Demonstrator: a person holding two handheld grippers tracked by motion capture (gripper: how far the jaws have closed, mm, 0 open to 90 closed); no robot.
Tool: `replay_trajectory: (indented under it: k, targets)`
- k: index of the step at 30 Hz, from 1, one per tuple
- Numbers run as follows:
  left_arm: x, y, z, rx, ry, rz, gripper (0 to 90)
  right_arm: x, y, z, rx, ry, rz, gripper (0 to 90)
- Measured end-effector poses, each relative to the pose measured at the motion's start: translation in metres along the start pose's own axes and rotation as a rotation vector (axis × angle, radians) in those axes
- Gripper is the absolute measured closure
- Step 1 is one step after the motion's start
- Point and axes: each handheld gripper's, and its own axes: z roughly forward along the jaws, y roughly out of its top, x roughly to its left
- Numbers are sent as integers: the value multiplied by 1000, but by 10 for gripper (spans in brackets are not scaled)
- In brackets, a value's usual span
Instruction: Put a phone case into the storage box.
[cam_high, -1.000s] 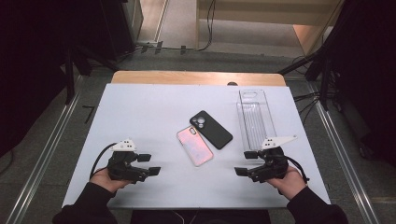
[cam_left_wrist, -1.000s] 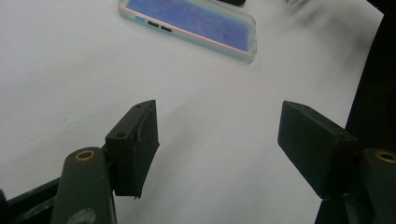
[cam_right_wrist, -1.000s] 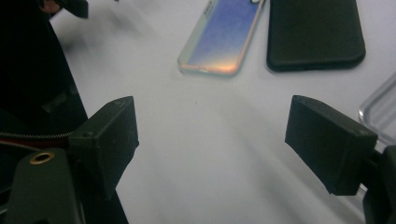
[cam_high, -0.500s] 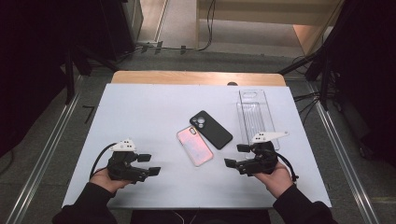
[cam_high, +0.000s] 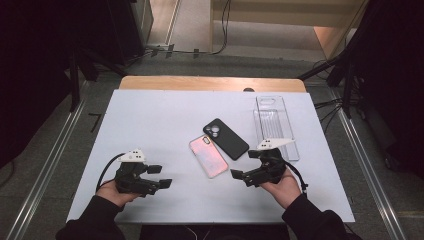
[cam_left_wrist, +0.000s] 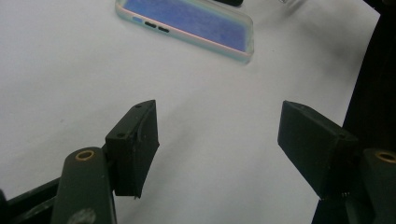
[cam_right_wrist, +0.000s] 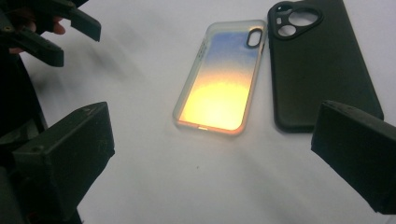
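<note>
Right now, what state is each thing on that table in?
Left hand-held gripper: open, empty.
Right hand-held gripper: jaws just opened, nothing between them.
Pink phone case: lying flat, untouched.
Black phone case: flat, beside the pink one.
Clear tray: empty.

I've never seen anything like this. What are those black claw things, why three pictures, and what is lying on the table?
A person sits at a white table and holds a hand-held two-jaw tool in each hand: the left gripper and the right gripper. One picture looks down from above; the other two come from small cameras riding on each gripper, looking out between its black jaws. On the table lie a pink phone case, a black phone case touching it, and a clear plastic tray farther right. Nothing is held. Both grippers are open; the right one's jaws have just been opening, with nothing between them, and point at the pink case.
</note>
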Motion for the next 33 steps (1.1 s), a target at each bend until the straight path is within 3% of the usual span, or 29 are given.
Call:
replay_trajectory:
  k: [11,33]
  targets:
    - [0,0,-1,-3,-1,-3,295,5,13,17,36,-75,-11,0]
    - [1,0,-1,-7,-3,-11,295,6,40,49,0,-173,67,0]
